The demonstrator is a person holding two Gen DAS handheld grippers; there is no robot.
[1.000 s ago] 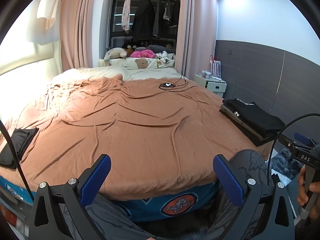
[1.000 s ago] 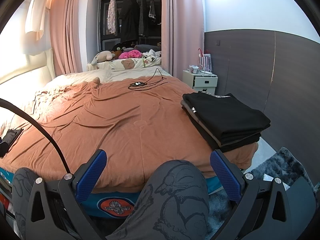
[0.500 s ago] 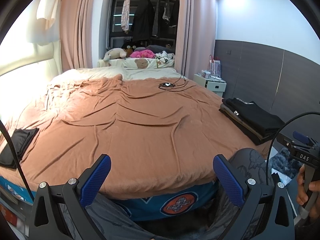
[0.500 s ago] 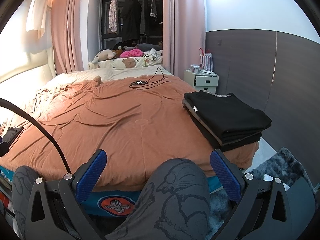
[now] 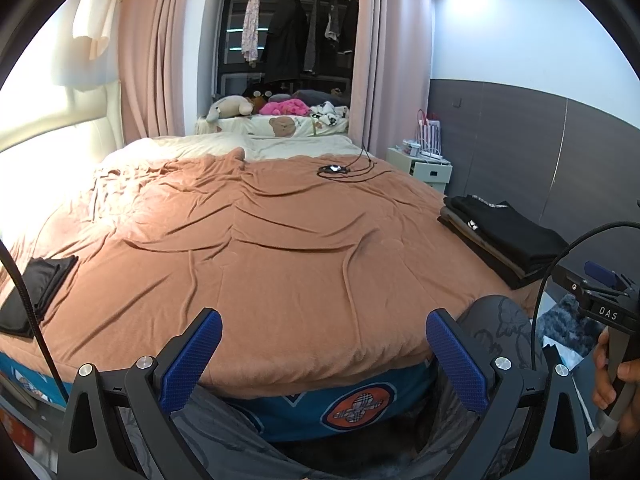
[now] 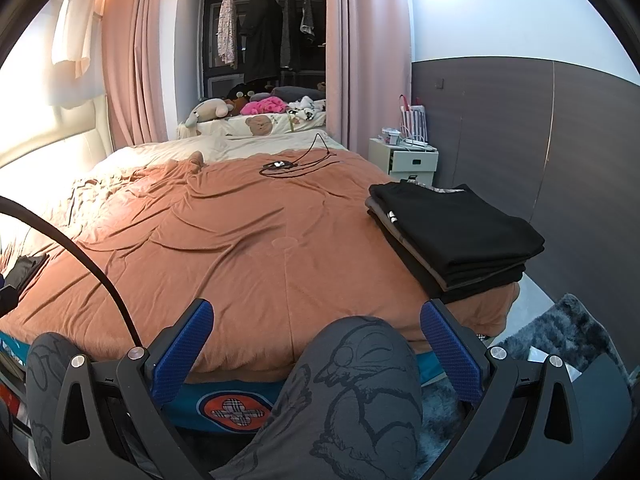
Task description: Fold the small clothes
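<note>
Left tongs: the left tongs (image 5: pixel 322 354), black frame with blue ribbed pads, stand wide apart and hold nothing, low at the foot of the bed over the person's grey patterned trouser leg (image 5: pixel 496 328)
Right tongs: the right tongs (image 6: pixel 316 340) are likewise spread and empty, just above a raised grey-trousered knee (image 6: pixel 360 364); the person's right hand (image 5: pixel 612 376) grips their handle at the edge of the left view
Stack: a neat pile of folded black and brown clothes (image 6: pixel 452 232) rests on the bed's right corner, ahead and right of the right tongs, its long axis running away from the camera along the bed edge
Lone piece: a small flat black garment (image 5: pixel 34 292) lies at the bed's left edge, ahead and far left of the left tongs, long axis angled toward the headboard; it looks at least partly folded
Nearer hand: the right tongs are judged closer to the stack, the left tongs to the lone black piece
Working room: the wide rust-brown bedspread (image 5: pixel 272 248) is wrinkled but bare between the two piles, giving open space to spread a garment
Edges: the stack sits tight to the bed's corner drop, with a grey shaggy rug (image 6: pixel 568 328) below; a pull outward could tip it off
Far clutter: a black cable and small device (image 6: pixel 288 166) lie well apart near the pillows
</note>
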